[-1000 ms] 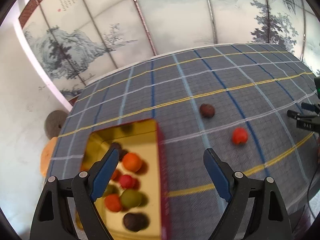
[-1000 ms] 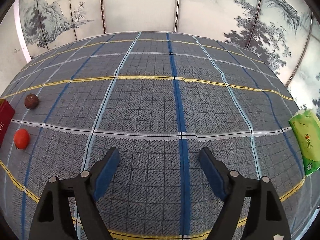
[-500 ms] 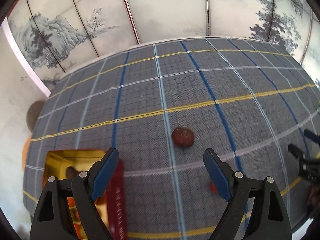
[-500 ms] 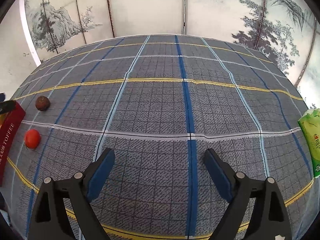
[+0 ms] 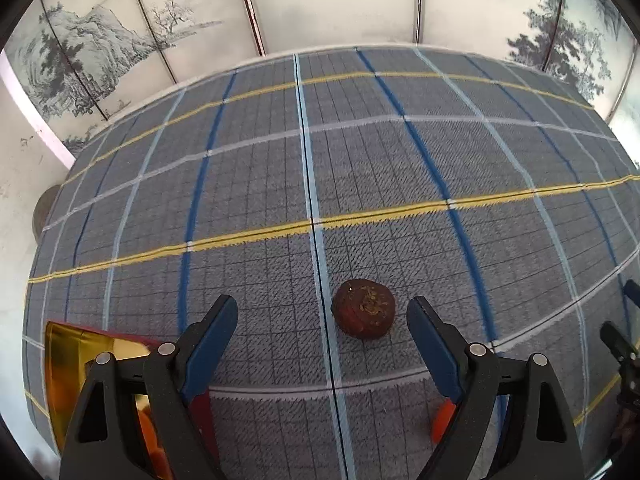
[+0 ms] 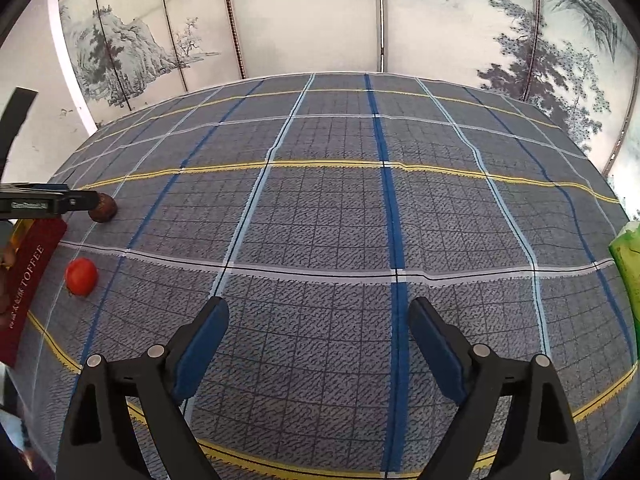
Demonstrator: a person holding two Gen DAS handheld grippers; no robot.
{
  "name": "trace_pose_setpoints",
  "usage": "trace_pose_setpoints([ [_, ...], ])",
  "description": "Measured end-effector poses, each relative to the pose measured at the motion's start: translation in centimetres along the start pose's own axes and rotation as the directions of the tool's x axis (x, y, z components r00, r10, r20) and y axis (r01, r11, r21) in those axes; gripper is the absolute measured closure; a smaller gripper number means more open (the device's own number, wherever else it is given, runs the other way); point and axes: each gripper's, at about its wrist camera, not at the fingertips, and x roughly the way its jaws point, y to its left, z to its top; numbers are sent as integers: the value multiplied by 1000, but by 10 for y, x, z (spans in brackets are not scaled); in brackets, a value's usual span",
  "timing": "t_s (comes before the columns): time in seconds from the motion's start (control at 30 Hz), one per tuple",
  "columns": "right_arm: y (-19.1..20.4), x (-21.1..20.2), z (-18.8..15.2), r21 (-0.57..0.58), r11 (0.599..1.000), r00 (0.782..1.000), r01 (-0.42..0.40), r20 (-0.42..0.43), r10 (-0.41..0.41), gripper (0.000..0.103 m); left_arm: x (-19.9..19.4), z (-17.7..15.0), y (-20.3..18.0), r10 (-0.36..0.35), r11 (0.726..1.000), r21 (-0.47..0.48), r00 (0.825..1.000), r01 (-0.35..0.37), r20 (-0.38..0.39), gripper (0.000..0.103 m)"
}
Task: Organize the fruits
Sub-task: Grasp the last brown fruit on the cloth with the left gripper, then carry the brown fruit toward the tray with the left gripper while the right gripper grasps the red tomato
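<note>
Brown fruit (image 5: 363, 314) between open left claw (image 5: 322, 332) fingers, untouched.

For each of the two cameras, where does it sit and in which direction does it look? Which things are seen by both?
Left wrist view: on the left claw, looking steeply down at the grey plaid tablecloth; the round dark brown fruit lies between its open blue fingers.
Right wrist view: on the right claw, tilted down over bare cloth; its own black arms and blue fingers show, nothing between them.
Shared: brown fruit, small red-orange fruit, red toffee tin with gold inside, tablecloth, painted folding screen.
</note>
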Motion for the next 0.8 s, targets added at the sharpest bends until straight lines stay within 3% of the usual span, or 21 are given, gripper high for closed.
trace_pose_setpoints([
  [0.1,0,0,0,0,1000,1000,-6,0,6,14,9,0,0,-3,1000,-2,1000,3,-11,17],
  [0.13,0,0,0,0,1000,1000,-7,-1,7,14,13,-1,0,-8,1000,-4,1000,8,-14,22],
  [0.17,1,1,0,0,1000,1000,-8,-3,8,14,15,-2,-1,-21,1000,-3,1000,21,-17,38],
  [0.2,1,1,1,-1,1000,1000,-7,-5,7,14,16,-3,-1,-61,998,-5,998,61,-18,45],
  [0.23,1,2,1,-2,1000,1000,-8,-7,8,14,16,-3,-1,-76,997,-10,997,75,-16,66],
  [0.33,1,3,1,-4,1000,1000,-6,-13,6,14,7,-4,-9,-7,1000,3,1000,7,-8,67],
  [0.57,0,6,3,-3,1000,1000,6,-29,-7,14,-59,-29,-25,5,1000,1,992,-6,123,67],
  [0.8,3,9,3,-21,999,999,27,-40,-28,10,-109,-54,-20,22,999,-30,984,-17,177,67],
])
